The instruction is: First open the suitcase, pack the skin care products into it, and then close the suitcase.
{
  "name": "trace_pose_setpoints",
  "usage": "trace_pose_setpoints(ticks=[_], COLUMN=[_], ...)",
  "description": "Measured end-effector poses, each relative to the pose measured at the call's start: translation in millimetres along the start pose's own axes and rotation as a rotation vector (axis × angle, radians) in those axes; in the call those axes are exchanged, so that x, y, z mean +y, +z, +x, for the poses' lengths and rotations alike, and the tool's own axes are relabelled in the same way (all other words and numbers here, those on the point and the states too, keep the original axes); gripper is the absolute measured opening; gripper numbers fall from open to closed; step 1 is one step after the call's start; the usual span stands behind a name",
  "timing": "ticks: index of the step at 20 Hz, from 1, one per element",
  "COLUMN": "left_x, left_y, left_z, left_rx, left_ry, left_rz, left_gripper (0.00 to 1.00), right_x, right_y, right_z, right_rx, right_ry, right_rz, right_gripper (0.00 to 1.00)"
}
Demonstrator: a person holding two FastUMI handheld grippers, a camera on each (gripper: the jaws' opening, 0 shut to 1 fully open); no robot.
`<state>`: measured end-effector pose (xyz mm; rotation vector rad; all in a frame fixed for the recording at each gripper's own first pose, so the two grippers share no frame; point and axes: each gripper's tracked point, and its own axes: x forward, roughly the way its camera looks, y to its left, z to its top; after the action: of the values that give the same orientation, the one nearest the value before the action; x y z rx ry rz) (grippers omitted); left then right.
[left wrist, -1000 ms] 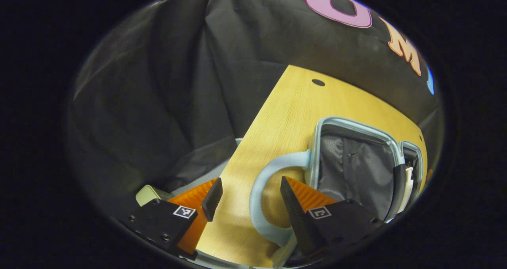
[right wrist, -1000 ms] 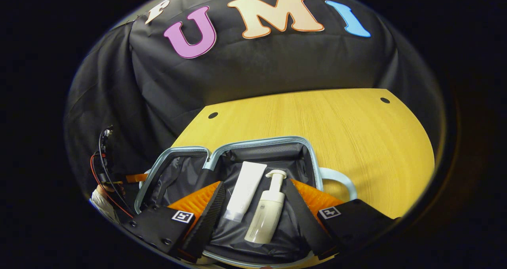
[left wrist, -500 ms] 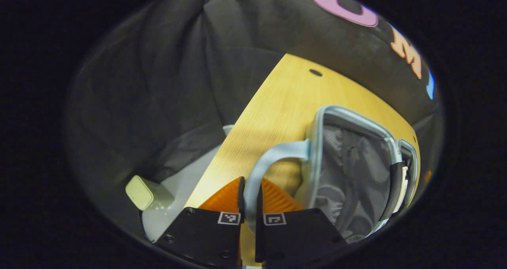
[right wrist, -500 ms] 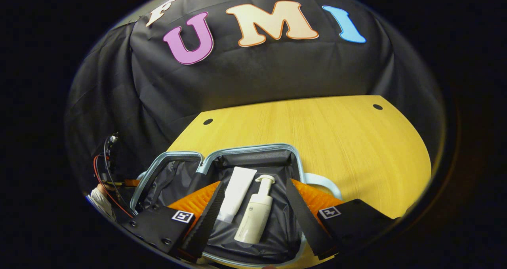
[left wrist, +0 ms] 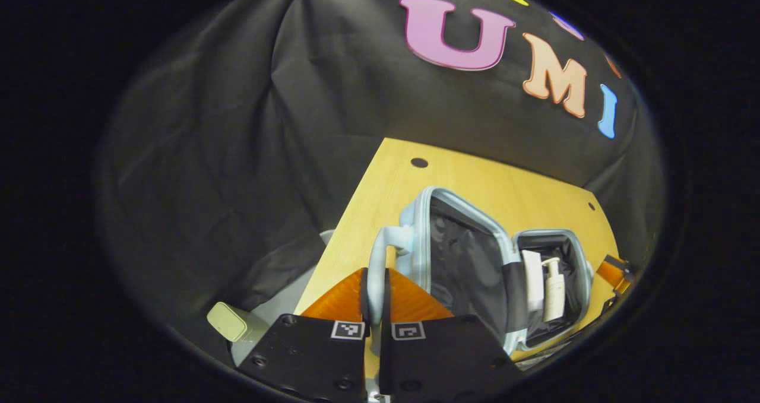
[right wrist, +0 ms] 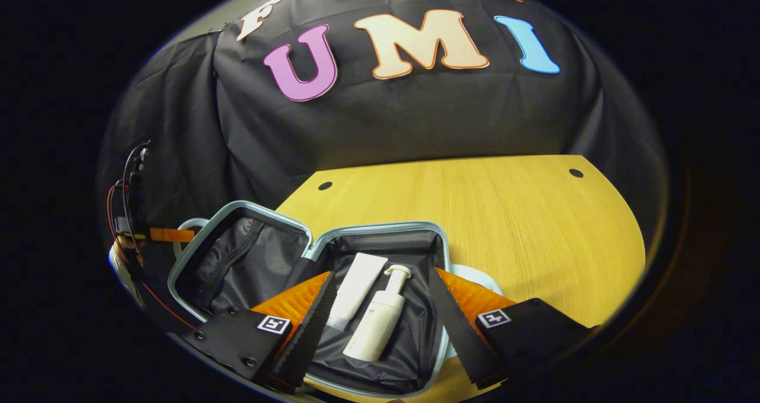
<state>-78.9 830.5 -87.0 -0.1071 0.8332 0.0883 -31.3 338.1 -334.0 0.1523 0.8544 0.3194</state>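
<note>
A pale blue suitcase (right wrist: pixel 309 246) lies on the wooden table, its lid (right wrist: pixel 237 260) raised off the table at an angle. The base half holds a white tube (right wrist: pixel 356 287) and a cream pump bottle (right wrist: pixel 377 323), also seen as tube (left wrist: pixel 532 272) and bottle (left wrist: pixel 555 281). My left gripper (left wrist: pixel 374 299) is shut on the lid's pale blue handle (left wrist: pixel 375 266), with the lid (left wrist: pixel 463 254) just right of it. My right gripper (right wrist: pixel 380 308) hangs open above the base, its fingers on either side of the two products without touching them. The left gripper's orange finger (right wrist: pixel 169 234) shows at the lid's far edge.
The wooden table (right wrist: pixel 504 213) stretches behind and to the right of the suitcase, with small dark holes near its back corners. A pale green box (left wrist: pixel 228 321) sits low beside the table's left edge. Red and black cables (right wrist: pixel 127 213) run by the left hand.
My left gripper closed on the lid's handle and has swung the lid up from lying flat. The right gripper has barely moved and stays open over the products.
</note>
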Motion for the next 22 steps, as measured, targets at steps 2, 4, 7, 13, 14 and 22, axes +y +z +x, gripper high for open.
trace_pose_setpoints(ticks=[2, 4, 7, 13, 14, 22], left_x=[-21.4, -48.1, -80.0, -152.1, -168.3, -282.7], left_y=[11.6, 27.2, 45.5, 66.6, 71.6, 76.0], left_z=[-15.7, -36.0, -55.1, -75.4, -78.0, -86.9], left_rx=[-0.033, -0.064, -0.095, -0.155, -0.165, -0.188], left_ry=[-0.003, -0.009, -0.027, -0.122, -0.152, -0.361], left_rz=[0.043, 0.095, 0.121, 0.132, 0.137, 0.157], left_gripper=[0.02, 0.02, 0.02, 0.02, 0.02, 0.02], right_x=[-1.5, -7.4, -24.6, -66.4, -74.5, -124.6], right_y=[2.7, 6.3, 12.3, 28.6, 31.3, 36.4], right_z=[-4.3, -13.6, -24.7, -47.6, -50.7, -77.0], right_rx=[-0.006, -0.02, -0.039, -0.087, -0.095, -0.125], right_ry=[0.024, 0.046, 0.053, 0.038, 0.03, -0.016], right_rz=[-0.015, -0.019, -0.023, -0.002, 0.0, 0.02], right_gripper=[0.98, 0.93, 0.98, 0.99, 0.98, 0.98])
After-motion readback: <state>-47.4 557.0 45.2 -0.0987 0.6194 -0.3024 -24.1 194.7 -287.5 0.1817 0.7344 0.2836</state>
